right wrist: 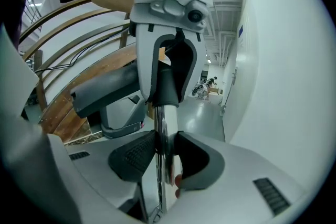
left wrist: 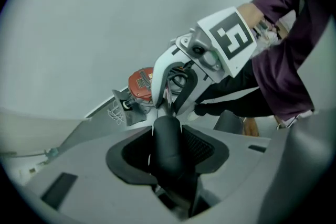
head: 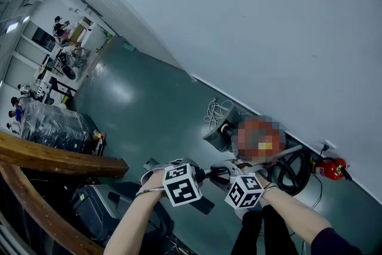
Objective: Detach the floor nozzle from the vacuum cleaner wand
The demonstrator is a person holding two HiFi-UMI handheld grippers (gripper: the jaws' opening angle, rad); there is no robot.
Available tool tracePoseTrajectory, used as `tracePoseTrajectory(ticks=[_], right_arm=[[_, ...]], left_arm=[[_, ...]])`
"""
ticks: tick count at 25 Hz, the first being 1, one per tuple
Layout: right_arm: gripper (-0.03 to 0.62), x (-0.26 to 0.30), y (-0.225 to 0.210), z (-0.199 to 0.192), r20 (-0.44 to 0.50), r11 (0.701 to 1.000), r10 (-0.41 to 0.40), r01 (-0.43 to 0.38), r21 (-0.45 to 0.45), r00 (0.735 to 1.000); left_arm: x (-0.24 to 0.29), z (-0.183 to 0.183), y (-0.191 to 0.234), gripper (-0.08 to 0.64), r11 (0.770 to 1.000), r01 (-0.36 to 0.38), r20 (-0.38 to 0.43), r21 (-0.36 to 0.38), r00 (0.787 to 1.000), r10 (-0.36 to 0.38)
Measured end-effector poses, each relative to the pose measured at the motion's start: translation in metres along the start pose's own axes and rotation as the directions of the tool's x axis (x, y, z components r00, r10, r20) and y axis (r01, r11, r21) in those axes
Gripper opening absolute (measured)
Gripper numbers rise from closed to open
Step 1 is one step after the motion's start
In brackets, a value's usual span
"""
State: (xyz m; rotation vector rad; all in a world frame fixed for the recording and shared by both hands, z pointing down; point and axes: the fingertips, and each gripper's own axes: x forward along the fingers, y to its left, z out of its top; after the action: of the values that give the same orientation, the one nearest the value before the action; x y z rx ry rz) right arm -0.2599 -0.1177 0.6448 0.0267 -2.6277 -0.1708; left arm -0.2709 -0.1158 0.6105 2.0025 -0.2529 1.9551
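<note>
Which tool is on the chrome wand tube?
The right tool, its pads pinching the shiny chrome wand; the left tool grips the black neck instead.

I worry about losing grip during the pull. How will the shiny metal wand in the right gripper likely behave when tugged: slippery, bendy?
The wand looks mirror-polished, so it probably slides easily lengthwise, though the right gripper clamps it between ribbed pads. It appears a straight metal tube, so likely stiff, not bendy.
</note>
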Motion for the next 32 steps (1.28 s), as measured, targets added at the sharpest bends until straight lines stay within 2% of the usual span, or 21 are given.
tracePoseTrajectory(ticks=[2,6,8,9,11,13,14,16,18,19,21,23,24,25,26,28,30,31,32], right_arm=[[0.141,-0.002,0.001,0.001,0.004,1.0,0.001,-0.001,-0.005,1.0],[0.141,-0.004,0.001,0.0,0.01,1.0,-0.014,0.014,0.009,1.0],[0.141,-0.006,-0.001,-0.001,0.01,1.0,-0.01,0.009,0.021,1.0],[0.141,-0.007,-0.001,-0.001,0.011,1.0,-0.004,0.004,0.023,1.0],[0.141,-0.008,-0.001,0.001,0.015,1.0,0.01,-0.01,0.022,1.0],[0.141,-0.008,0.0,0.003,0.019,1.0,0.017,-0.017,0.022,1.0],[0.141,-0.008,0.0,0.003,0.021,1.0,0.015,-0.015,0.023,1.0],[0.141,-0.01,0.0,0.001,0.022,1.0,0.003,-0.003,0.027,1.0],[0.141,-0.01,-0.001,-0.001,0.016,1.0,-0.007,0.007,0.021,1.0],[0.141,-0.009,-0.002,-0.001,0.013,1.0,-0.007,0.007,0.019,1.0],[0.141,-0.009,-0.002,0.0,0.009,1.0,0.0,0.0,0.024,1.0],[0.141,-0.009,-0.001,0.001,0.009,1.0,0.008,-0.008,0.027,1.0],[0.141,-0.01,-0.001,0.001,0.01,1.0,0.008,-0.008,0.026,1.0],[0.141,-0.01,-0.001,0.001,0.01,1.0,0.003,-0.004,0.024,1.0],[0.141,-0.011,-0.002,0.001,0.011,1.0,-0.006,0.005,0.023,1.0],[0.141,-0.012,-0.003,0.001,0.011,0.999,-0.024,0.023,0.022,1.0],[0.14,-0.012,-0.003,0.001,0.006,0.999,-0.028,0.028,0.018,1.0],[0.141,-0.012,-0.002,0.001,0.004,1.0,-0.025,0.025,0.017,1.0],[0.14,-0.011,-0.001,0.001,0.004,1.0,-0.021,0.021,0.017,1.0]], left_arm=[[0.0,0.001,-0.002,0.178,1.0,-0.01,-0.014,0.021,1.0,0.01],[-0.001,0.005,-0.001,0.178,0.989,0.112,0.052,-0.096,0.993,-0.108],[-0.003,0.007,0.0,0.178,0.987,0.122,0.06,-0.105,0.991,-0.116],[-0.004,0.007,0.0,0.178,0.992,0.1,0.05,-0.078,0.994,-0.097],[-0.006,0.006,-0.003,0.178,0.999,0.032,0.025,0.026,0.999,-0.033],[-0.006,0.004,-0.004,0.178,0.996,-0.012,0.007,0.093,1.0,0.012],[-0.005,0.003,-0.004,0.178,0.997,-0.006,0.006,0.076,1.0,0.005],[-0.004,0.004,-0.002,0.178,0.998,0.061,0.034,-0.03,0.998,-0.06],[-0.005,0.006,0.0,0.178,0.98,0.142,0.078,-0.136,0.988,-0.133],[-0.006,0.007,0.001,0.178,0.974,0.16,0.09,-0.158,0.985,-0.147],[-0.009,0.007,0.001,0.178,0.984,0.131,0.07,-0.119,0.99,-0.123],[-0.01,0.006,-0.003,0.177,0.999,0.044,0.013,0.002,0.999,-0.044],[-0.01,0.006,-0.004,0.178,0.998,0.007,-0.011,0.055,1.0,-0.006],[-0.009,0.006,-0.005,0.176,0.997,-0.008,-0.024,0.077,1.0,0.01],[-0.008,0.006,-0.004,0.176,0.998,0.005,-0.02,0.057,1.0,-0.004],[-0.009,0.008,0.0,0.176,0.993,0.096,0.037,-0.072,0.995,-0.093],[-0.013,0.012,0.001,0.177,0.958,0.206,0.117,-0.201,0.976,-0.185],[-0.015,0.013,0.001,0.176,0.948,0.23,0.132,-0.221,0.97,-0.204],[-0.016,0.013,-0.001,0.176,0.953,0.221,0.121,-0.205,0.972,-0.2]])
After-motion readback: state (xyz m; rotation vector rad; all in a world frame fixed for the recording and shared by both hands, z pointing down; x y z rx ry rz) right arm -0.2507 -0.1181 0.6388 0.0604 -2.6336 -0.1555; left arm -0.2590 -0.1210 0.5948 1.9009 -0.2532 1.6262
